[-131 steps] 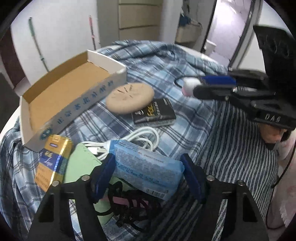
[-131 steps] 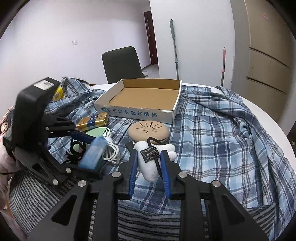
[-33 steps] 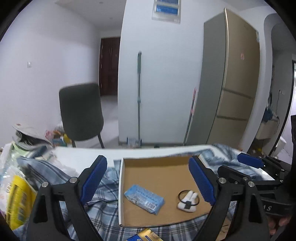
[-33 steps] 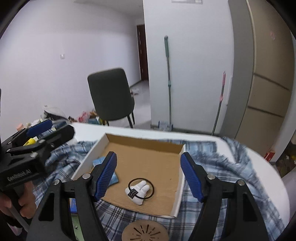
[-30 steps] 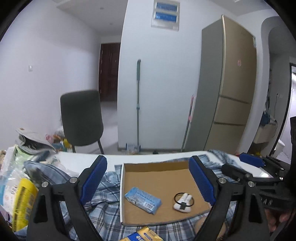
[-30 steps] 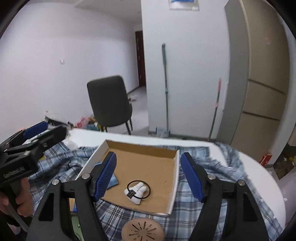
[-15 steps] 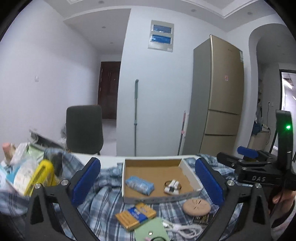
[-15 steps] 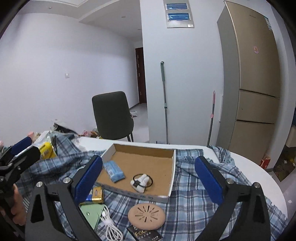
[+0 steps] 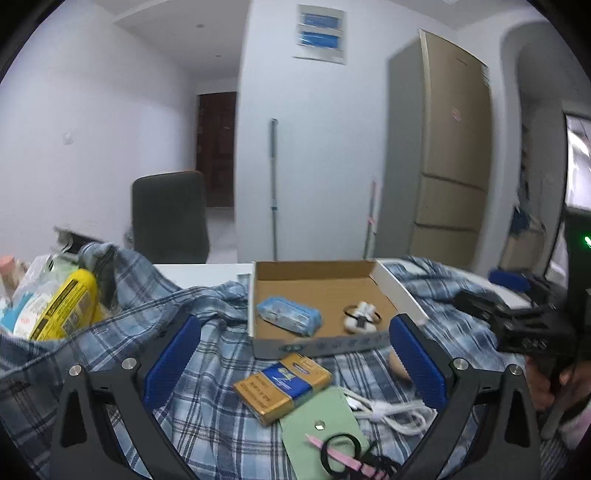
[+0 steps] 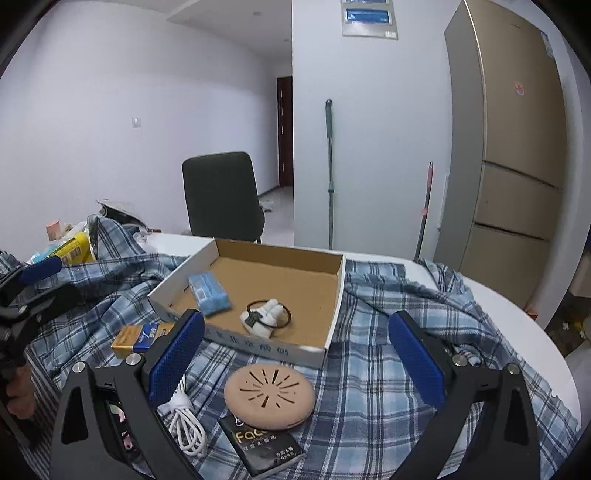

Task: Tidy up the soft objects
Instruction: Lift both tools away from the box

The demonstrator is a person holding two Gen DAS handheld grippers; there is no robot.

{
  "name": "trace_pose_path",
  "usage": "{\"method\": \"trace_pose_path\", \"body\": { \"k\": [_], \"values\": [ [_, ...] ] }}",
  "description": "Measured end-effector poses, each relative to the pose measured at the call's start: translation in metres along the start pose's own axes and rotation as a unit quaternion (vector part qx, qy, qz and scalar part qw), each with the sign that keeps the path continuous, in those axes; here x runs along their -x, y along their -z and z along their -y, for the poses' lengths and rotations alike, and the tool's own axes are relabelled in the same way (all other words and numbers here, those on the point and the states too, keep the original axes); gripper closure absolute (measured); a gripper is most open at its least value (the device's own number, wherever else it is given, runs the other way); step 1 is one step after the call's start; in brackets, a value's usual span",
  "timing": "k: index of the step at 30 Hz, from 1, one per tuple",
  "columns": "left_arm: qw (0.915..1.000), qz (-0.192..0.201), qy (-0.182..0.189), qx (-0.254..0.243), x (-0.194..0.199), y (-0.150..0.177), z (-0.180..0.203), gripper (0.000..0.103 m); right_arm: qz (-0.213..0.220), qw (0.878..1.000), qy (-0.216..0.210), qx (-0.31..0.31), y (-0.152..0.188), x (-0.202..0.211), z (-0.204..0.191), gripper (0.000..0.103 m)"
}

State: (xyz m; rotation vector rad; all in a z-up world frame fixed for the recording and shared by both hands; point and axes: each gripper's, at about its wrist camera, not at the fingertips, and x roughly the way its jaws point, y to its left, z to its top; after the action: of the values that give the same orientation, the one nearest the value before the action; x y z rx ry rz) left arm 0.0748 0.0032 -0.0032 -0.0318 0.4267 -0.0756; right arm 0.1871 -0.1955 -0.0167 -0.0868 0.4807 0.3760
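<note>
**Setting: lived-in home, dining/utility corner**

Gold multi-door fridge (image 10: 513, 155) against the wall, mop (image 10: 330, 173) and a pink-handled broom (image 10: 424, 210) leaning beside it. Dark doorway (image 10: 284, 133) opens to a hallway. Wall-mounted electrical panel (image 10: 369, 16) up high. White round desk (image 10: 517, 314) draped with a blue plaid cloth (image 10: 388, 369), dark office chair (image 10: 221, 195) pushed up behind it. Snack bags (image 9: 62, 302) piled at the left edge. Bare white walls, tiled floor.

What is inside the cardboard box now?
Inside the cardboard box lie a blue tissue pack and a small white plush toy with a black loop around it. Its near wall hides a strip of the floor.
</note>
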Motion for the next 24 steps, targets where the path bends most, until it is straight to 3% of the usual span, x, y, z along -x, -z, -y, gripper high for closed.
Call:
{"method": "trace_pose_path", "body": {
  "k": [6,11,19,24],
  "values": [
    [0.9944,-0.081,0.046,-0.049,0.006,0.002,0.012,0.0,-0.046,0.998,-0.017,-0.031,-0.012,0.008,0.007,0.003],
    [0.9769,-0.182,0.1,-0.048,-0.005,0.031,0.009,0.008,-0.086,0.994,-0.043,-0.055,-0.006,0.014,0.009,0.003],
    [0.9595,-0.226,0.142,-0.091,-0.007,0.058,0.03,0.008,-0.089,0.994,-0.051,-0.046,0.011,0.014,0.005,0.003],
    [0.9481,-0.259,0.145,-0.115,-0.018,0.068,0.042,0.008,-0.085,0.995,-0.05,-0.029,0.014,0.013,0.002,0.003]
  ]
}}
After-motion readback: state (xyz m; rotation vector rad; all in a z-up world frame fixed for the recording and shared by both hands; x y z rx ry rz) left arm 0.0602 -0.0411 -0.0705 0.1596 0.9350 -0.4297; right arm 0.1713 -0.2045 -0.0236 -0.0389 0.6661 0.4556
